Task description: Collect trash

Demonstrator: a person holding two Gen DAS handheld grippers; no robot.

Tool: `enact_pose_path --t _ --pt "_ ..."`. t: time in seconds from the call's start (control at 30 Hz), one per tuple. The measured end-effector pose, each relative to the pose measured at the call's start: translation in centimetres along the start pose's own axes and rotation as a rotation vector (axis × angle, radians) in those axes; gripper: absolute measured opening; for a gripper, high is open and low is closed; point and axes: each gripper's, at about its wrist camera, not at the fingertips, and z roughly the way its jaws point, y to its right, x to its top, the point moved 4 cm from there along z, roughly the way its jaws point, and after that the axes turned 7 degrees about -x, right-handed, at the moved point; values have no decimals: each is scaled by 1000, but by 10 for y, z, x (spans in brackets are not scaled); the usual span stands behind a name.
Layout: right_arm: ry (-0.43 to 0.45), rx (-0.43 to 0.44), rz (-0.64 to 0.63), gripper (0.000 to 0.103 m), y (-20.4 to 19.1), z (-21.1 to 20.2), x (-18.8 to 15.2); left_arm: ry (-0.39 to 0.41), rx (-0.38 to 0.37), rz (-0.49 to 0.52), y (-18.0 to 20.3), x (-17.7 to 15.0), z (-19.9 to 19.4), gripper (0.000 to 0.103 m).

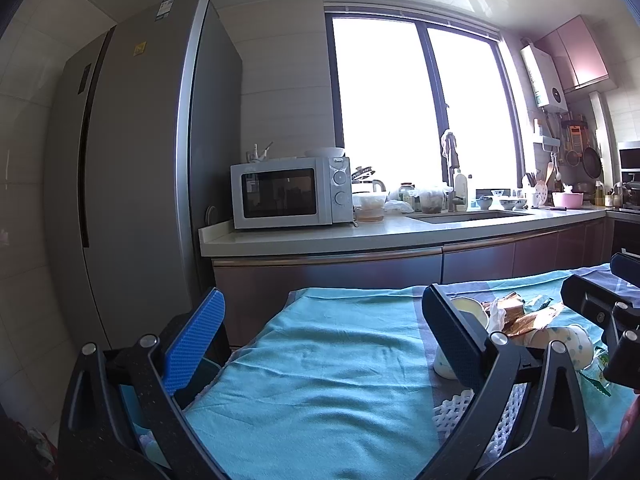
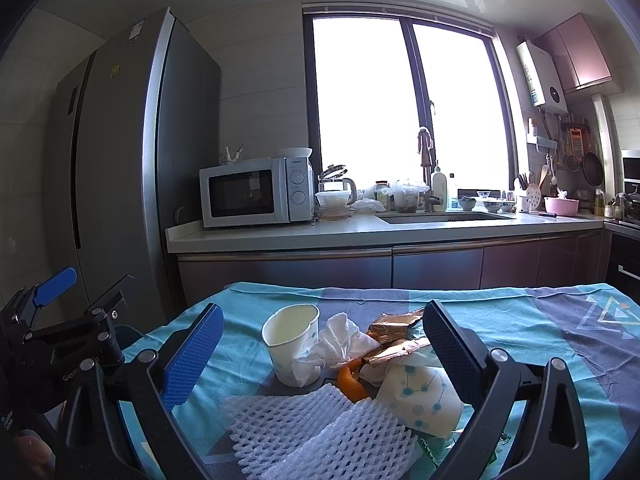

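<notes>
While the trash sits heaped at lower centre of the right wrist view, nothing is gripped yet. One upright paper cup (image 2: 294, 342) stands at the pile's left edge, a crumpled tissue (image 2: 340, 340) leaning against it. One orange peel (image 2: 352, 384) curls just below, one white foam net (image 2: 320, 436) sprawls in front, one flattened paper cup (image 2: 420, 396) lies to the right, and gold foil wrappers (image 2: 394, 336) sit behind; how many, I can't tell. All of it rests on the teal cloth (image 2: 520, 324), bunched close, so I'd judge one sweep could reach everything.

Right gripper (image 2: 324, 360) hovers with jaws spread wide, framing the pile, holding nothing. Left gripper (image 1: 320, 344) is also wide open and empty, aimed at bare cloth left of the pile.

Beyond, upper frame: one microwave (image 2: 256, 192) and one fridge (image 2: 120, 160).
</notes>
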Motion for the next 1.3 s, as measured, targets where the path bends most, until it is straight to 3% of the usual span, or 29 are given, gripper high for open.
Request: enact_pose_path --t 1.3 --pt "0 3 4 96 0 2 -1 6 -3 9 8 -4 -3 97"
